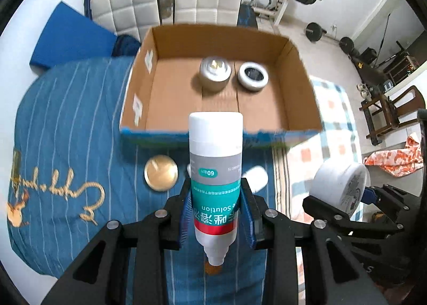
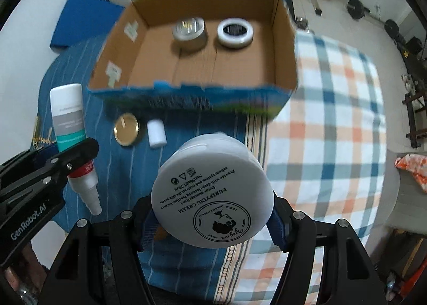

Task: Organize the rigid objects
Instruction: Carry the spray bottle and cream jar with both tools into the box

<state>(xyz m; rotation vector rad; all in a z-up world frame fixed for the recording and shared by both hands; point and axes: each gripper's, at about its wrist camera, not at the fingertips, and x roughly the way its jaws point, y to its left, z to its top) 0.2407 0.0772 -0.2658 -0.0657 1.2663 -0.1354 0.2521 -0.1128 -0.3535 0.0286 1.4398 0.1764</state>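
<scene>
Bottle point(image 1: 215, 171) and cream jar point(image 2: 213, 193) hang before the box point(image 1: 301, 75), left fingers point(image 1: 246, 214) clamping the bottle, right fingers point(image 2: 277, 222) the jar. Transport underway, I judge; next, carry both over the near wall and release.

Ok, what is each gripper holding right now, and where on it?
The left gripper clamps the solution bottle by its lower label, nozzle toward the camera. The right gripper grips the cream jar by its side wall.
</scene>
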